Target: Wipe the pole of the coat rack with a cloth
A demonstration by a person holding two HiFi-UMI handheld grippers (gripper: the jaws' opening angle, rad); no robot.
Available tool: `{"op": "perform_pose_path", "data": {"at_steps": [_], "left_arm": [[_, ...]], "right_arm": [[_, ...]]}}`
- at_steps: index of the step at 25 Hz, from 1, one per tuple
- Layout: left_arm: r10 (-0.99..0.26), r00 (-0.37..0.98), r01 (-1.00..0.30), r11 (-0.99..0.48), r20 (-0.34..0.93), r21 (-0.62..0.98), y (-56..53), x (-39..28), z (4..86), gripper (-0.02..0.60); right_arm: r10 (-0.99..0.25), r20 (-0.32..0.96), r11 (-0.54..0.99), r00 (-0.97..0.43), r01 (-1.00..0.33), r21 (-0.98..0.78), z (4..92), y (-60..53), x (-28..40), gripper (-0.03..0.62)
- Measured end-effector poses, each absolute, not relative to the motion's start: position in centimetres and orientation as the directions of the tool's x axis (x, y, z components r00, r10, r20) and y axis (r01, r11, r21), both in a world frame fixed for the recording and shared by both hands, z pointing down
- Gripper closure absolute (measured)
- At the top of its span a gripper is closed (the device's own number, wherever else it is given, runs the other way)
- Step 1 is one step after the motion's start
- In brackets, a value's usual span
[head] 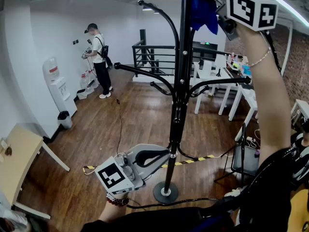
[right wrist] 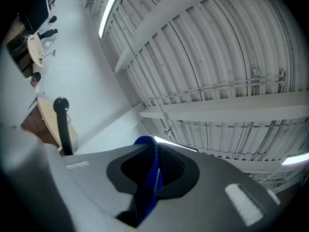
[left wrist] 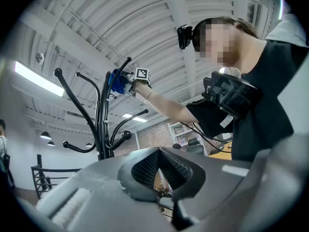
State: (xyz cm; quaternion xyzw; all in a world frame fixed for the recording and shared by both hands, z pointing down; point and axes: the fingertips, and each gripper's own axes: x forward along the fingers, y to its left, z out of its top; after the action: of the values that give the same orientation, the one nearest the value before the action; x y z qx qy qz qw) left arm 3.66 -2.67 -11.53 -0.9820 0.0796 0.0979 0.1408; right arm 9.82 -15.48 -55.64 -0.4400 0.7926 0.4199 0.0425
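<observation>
The black coat rack pole (head: 180, 81) stands mid-room on a round base (head: 165, 193), with curved hooks branching off it. My right gripper (head: 216, 6) is raised to the top of the pole, shut on a blue cloth (head: 200, 6) that lies against the pole there. In the right gripper view the blue cloth (right wrist: 150, 178) is pinched between the pads, and one hook knob (right wrist: 61, 103) shows at the left. My left gripper (head: 164, 155) is low, its tip right beside the lower pole, jaws together with nothing in them. From the left gripper (left wrist: 159, 170), the pole (left wrist: 101, 124) and cloth (left wrist: 116, 81) stand off to the left.
A person (head: 99, 57) stands by the far wall near a water dispenser (head: 58, 88). A wooden table (head: 14, 163) is at the left, white tables (head: 227, 81) at the right, a black railing (head: 154, 57) behind. A cable and striped tape (head: 198, 159) cross the floor.
</observation>
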Motion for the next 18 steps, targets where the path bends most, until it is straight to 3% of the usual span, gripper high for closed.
{"op": "perform_pose_path", "data": {"at_steps": [8,18], "left_arm": [[-0.274,0.936,-0.320,-0.923,-0.221,-0.214,-2.3,2.3,-10.6,0.577],[-0.233,0.960,-0.267,-0.929,-0.155,-0.256,-1.9,2.7,-10.4,0.577]], "right_arm": [[-0.732,-0.428,0.208,-0.531,-0.771,0.601,-56.3,-16.8,11.7,0.565],[-0.827,-0.249,0.235,-0.505,-0.712,0.662,-50.9,-19.2,12.2,0.565]]}}
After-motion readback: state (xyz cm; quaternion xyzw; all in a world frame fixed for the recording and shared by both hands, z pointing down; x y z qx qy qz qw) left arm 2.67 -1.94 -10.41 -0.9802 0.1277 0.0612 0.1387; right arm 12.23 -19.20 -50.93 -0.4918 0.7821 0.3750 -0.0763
